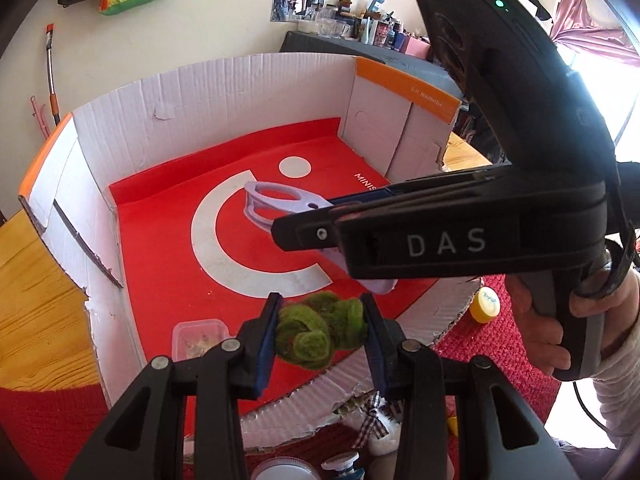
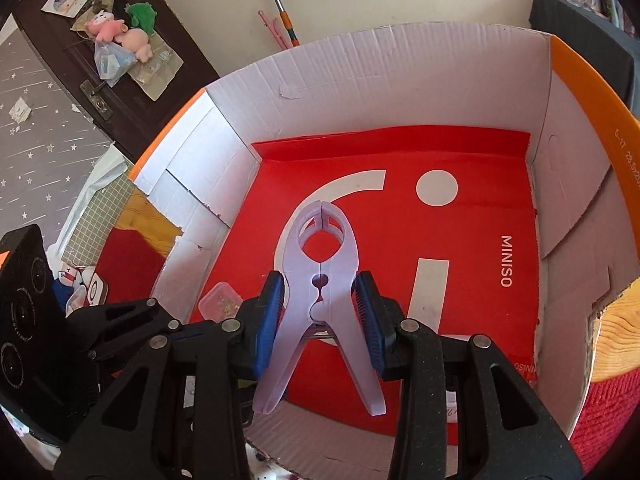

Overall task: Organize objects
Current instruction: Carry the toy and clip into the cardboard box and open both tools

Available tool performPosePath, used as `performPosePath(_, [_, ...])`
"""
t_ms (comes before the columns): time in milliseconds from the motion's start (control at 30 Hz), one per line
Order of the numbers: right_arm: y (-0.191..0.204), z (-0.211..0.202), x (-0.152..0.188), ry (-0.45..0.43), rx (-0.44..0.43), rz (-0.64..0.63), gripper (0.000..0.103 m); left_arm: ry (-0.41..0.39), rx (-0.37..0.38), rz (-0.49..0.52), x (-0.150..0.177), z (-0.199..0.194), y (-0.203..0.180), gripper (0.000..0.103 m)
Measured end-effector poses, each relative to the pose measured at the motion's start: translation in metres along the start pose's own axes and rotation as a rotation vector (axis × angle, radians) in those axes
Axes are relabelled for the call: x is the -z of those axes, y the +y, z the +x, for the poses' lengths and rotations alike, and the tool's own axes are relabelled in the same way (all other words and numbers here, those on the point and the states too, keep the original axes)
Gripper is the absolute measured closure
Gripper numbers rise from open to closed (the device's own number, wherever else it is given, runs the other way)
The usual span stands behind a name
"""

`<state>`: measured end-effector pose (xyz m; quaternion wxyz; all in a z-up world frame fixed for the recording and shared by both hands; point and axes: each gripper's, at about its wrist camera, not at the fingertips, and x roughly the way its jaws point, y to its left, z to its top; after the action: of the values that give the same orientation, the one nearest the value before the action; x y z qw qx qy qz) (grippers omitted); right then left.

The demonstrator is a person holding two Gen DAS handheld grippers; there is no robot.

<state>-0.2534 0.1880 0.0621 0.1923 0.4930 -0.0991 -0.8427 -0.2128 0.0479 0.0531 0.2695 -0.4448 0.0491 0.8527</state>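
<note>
A white cardboard box (image 1: 120, 120) with a red MINISO sheet on its floor (image 1: 168, 216) lies open ahead; it also shows in the right wrist view (image 2: 360, 64). My left gripper (image 1: 320, 330) is shut on a green fuzzy pipe-cleaner bundle (image 1: 320, 330), held over the box's near edge. My right gripper (image 2: 320, 300) is shut on a large lilac plastic clamp (image 2: 322, 248), held over the box floor. That clamp (image 1: 276, 200) and the right gripper's body (image 1: 440, 240) show in the left wrist view above the green bundle.
A small clear plastic container (image 1: 198, 336) lies in the box's near left corner, also in the right wrist view (image 2: 220, 298). A yellow cap (image 1: 485, 305) and small items (image 1: 372, 420) lie on the red cloth (image 1: 500, 344) outside the box. A wooden table (image 1: 36, 300) is underneath.
</note>
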Motion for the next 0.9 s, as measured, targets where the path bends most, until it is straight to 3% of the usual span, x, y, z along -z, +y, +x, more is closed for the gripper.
performPosePath(333, [0.001,0.017,-0.005,0.072,0.067,-0.024,0.067,0.056,0.011,0.004,-0.003,0.018,0.001,0.063])
performPosePath(900, [-0.004,0.027,-0.012,0.095,0.117,-0.042,0.067,0.103,0.009,-0.002,-0.006,0.03,0.003,0.061])
